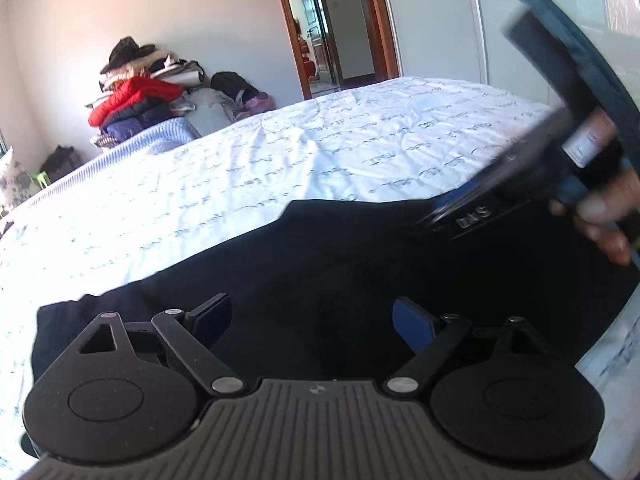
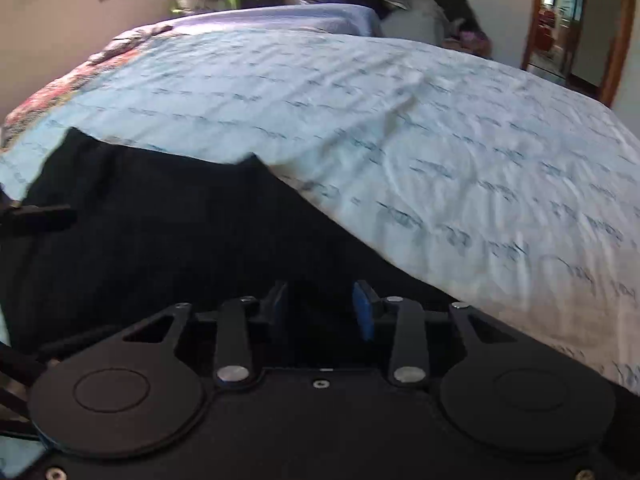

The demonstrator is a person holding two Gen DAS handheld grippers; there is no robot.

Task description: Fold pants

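The pants (image 1: 320,264) are black and lie spread flat on the bed (image 1: 280,152), near its front edge, on a white sheet printed with lines of dark handwriting. Their cloth is so dark that seams and folds hardly show; one corner sticks out at the left end and a small peak rises along the far edge.

The left wrist view shows the left tongs (image 1: 312,322) released, the blue-padded fingers (image 1: 412,328) spread wide over the black cloth with nothing between them. It alone shows the right tongs from outside, blurred at the right edge, with a hand (image 1: 604,208) around the grip. It also shows a pile of clothes (image 1: 140,96) with a red jacket by the wall and an open doorway (image 1: 320,28).

The right wrist view shows the right tongs (image 2: 320,308) partly drawn together above the pants (image 2: 160,232); whether cloth is pinched between them cannot be told, since all is black there. It alone shows a flowered quilt (image 2: 60,84) at the bed's far left.
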